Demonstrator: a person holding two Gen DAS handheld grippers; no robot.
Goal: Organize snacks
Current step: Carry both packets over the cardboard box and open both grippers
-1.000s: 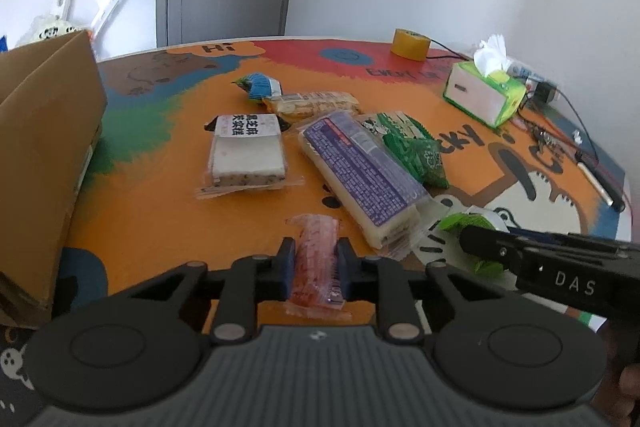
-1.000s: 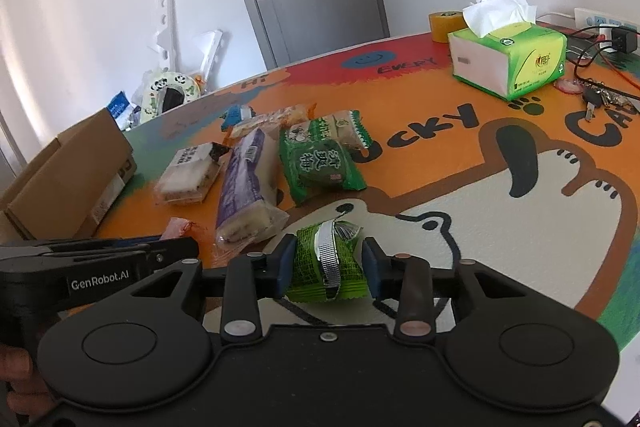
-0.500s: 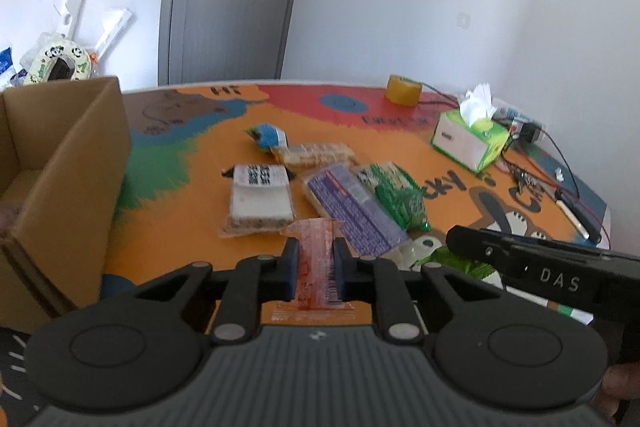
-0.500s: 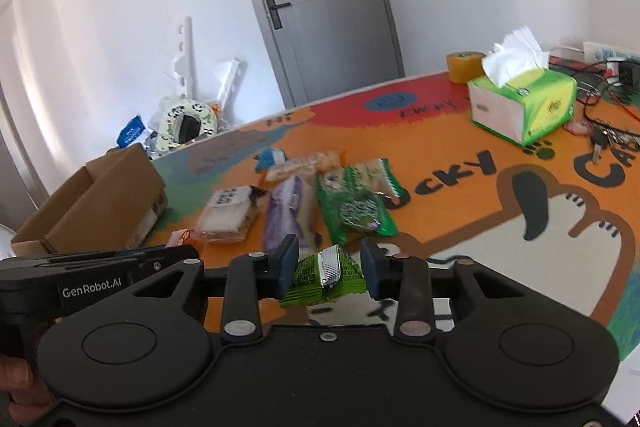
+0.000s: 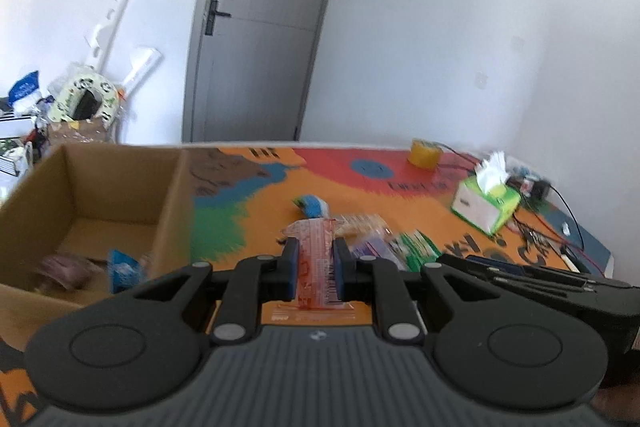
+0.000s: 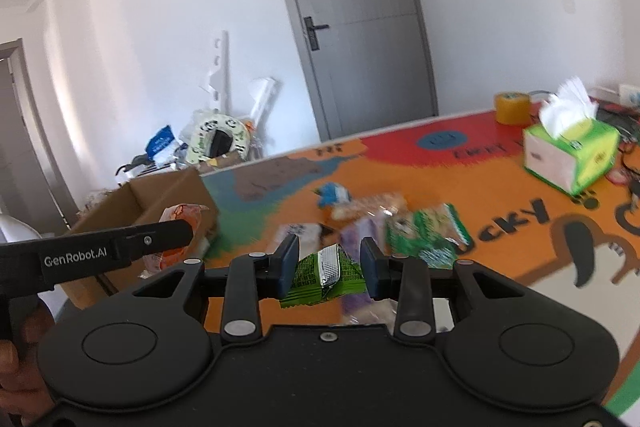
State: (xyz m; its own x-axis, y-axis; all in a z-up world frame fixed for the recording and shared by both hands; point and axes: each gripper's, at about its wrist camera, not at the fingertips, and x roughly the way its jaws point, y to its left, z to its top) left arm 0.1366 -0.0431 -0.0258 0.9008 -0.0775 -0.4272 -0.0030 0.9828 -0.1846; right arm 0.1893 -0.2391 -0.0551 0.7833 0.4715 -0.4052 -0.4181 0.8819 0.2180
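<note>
Both tongs are clamped on snacks above the desk [image 5: 256, 203]: left tongs [image 5: 316, 269] grip a red packet [image 5: 316, 259], right tongs [image 6: 329, 269] a green packet [image 6: 324, 277]. Cardboard box [image 5: 100, 195] sits at nine o'clock of the red packet.

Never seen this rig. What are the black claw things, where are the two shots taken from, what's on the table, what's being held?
No robot: a person holds a two-finger gripper in each hand, with a fisheye camera looking along each gripper's fingers, one picture per gripper. The left gripper is shut on a red snack packet. The right gripper is shut on a green snack packet. Below is a colourful cartoon table with more snack packs, a tissue box and a tape roll. The cardboard box on the left already holds some snacks.
</note>
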